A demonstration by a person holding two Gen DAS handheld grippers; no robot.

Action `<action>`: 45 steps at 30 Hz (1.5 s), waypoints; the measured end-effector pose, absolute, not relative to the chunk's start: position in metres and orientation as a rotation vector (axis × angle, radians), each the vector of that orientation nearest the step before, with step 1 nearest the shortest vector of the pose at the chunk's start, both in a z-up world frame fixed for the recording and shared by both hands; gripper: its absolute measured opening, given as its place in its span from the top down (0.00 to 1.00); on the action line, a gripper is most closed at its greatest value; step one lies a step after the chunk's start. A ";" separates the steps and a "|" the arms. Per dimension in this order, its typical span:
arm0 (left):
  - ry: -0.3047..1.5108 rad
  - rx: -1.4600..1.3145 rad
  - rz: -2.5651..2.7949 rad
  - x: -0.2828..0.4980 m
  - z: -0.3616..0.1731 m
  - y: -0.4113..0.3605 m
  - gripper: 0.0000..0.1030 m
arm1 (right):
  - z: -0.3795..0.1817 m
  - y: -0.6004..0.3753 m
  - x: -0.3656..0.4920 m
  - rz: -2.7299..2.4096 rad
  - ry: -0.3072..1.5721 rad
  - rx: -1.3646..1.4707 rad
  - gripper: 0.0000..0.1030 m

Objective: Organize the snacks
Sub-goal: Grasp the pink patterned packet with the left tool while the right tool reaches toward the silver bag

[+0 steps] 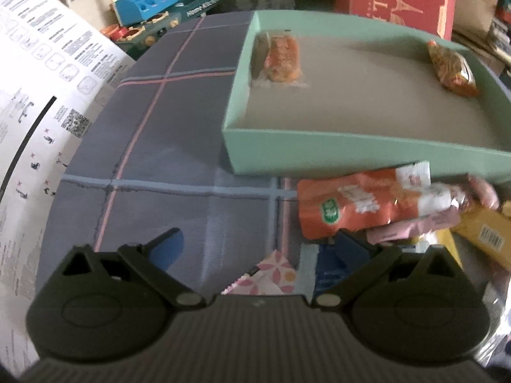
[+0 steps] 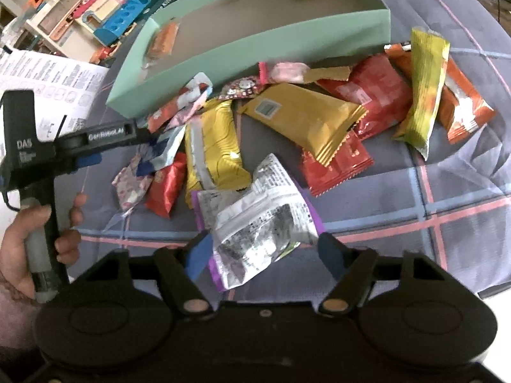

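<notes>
Right wrist view: right gripper has its jaws spread wide on either side of a silver-and-purple snack pouch, blue pads beside the pouch edges but not pressing it.
Left wrist view: left gripper is wide open and empty, hovering over the plaid tablecloth, with a pink flower-print wrapper below it.
Left hand: seen from the right wrist, the hand grips the left tool's handle at the table's near left.
Snack pile: a gold packet, red packets and a yellow-green bar lie loose on the cloth just in front of the box.
Green box: holds an orange snack bar at its left wall and an orange-gold packet at its right.
Beside table: printed sheet, toy kitchen set.
</notes>
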State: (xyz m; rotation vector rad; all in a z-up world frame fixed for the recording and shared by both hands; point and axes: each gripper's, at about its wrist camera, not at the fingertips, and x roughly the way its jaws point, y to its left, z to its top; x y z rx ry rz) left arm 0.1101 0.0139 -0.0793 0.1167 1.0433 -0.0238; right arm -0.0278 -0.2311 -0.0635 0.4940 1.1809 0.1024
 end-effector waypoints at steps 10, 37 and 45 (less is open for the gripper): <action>1.056 0.173 -0.117 0.089 -0.078 0.026 0.00 | -0.076 -0.227 0.001 0.141 1.194 0.566 0.46; 1.088 0.167 -0.028 0.069 -0.079 0.044 0.00 | -0.062 -0.203 0.016 0.366 1.083 0.314 0.25; 1.045 0.147 -0.110 0.055 -0.060 0.036 0.00 | -0.044 -0.197 0.010 0.416 0.997 0.202 0.25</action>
